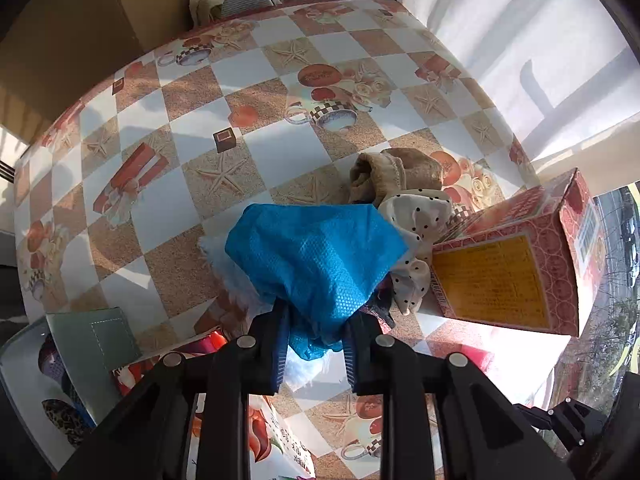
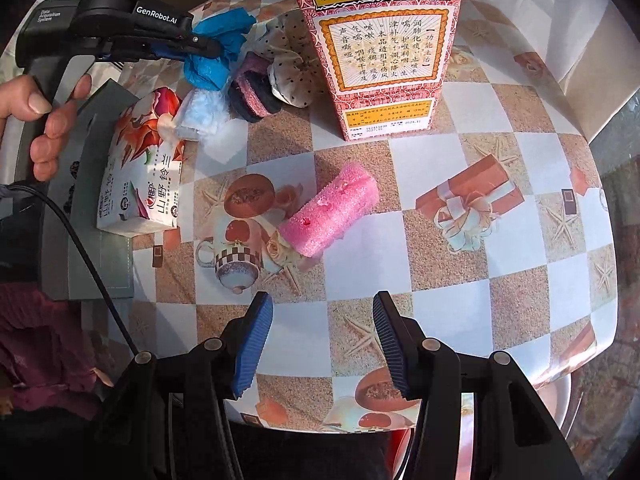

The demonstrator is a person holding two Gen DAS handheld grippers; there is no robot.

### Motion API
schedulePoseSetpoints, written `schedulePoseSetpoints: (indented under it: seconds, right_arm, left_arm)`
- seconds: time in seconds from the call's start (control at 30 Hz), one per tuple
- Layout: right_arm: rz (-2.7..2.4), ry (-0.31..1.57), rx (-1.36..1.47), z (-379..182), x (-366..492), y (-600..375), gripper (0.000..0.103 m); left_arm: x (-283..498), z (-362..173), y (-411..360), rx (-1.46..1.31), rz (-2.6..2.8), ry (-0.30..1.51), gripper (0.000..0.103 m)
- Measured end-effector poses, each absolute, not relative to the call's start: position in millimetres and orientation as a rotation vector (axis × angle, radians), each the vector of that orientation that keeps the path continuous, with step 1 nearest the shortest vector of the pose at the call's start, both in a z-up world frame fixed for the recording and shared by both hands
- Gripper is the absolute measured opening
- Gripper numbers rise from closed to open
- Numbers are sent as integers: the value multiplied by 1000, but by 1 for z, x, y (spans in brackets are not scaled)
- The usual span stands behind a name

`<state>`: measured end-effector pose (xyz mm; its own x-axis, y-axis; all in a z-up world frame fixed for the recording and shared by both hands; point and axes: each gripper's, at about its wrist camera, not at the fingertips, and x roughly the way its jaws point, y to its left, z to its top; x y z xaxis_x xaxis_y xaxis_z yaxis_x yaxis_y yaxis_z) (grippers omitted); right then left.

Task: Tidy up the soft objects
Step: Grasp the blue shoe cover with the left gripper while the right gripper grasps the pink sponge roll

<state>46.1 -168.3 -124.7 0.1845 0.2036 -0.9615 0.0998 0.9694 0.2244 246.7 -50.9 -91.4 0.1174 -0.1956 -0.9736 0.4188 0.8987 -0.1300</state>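
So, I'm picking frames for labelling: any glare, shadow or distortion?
Left wrist: the tablecloth bows with fisheye, and glare whitens it beside the red box. Right wrist: sharp, hard shadow beside the pink foam roll, bowed edges.

"GenRobot.AI" on the left claw (image 2: 204, 46); "山野铃兰" on the tissue pack (image 2: 140, 176)

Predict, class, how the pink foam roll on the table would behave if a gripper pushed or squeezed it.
The pink foam roll is cylindrical, so it would probably roll sideways. Its porous, nicked surface suggests it is light, squashy and easily torn.
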Motion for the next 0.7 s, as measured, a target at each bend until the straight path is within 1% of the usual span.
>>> schedulePoseSetpoints:
  seconds: [0.1, 0.2, 0.33, 0.47, 0.5, 0.53, 0.6, 0.67, 0.7]
  right_arm:
    - [55, 1383, 396, -129, 66, -172, 54]
    - [2, 1400, 419, -139, 81, -170, 54]
    - [-50, 1425, 388, -150, 91, -165, 54]
    - [-73, 1469, 360, -166, 101, -161, 53]
    - [-69, 1476, 367, -170, 103, -160, 50]
    - [-58, 1481, 380, -174, 105, -161, 40]
    - [-48, 1473, 384, -175, 105, -164, 37]
    - [-33, 1463, 381, -171, 101, -171, 27]
    - [-27, 1464, 385, -168, 97, -177, 25]
  left_arm:
    - [222, -72, -35, 99, -442, 1369, 25]
    - [185, -65, -26, 109, -423, 1386, 25]
    - [131, -73, -19, 155, -406, 1449, 26]
    - [92, -101, -22, 223, -429, 1518, 26]
    - [85, -108, -25, 239, -440, 1532, 26]
    - [79, -115, -28, 264, -455, 1539, 26]
    - [69, -126, -38, 323, -501, 1531, 26]
    - [63, -141, -45, 335, -531, 1553, 26]
    - [62, -149, -47, 338, -538, 1575, 26]
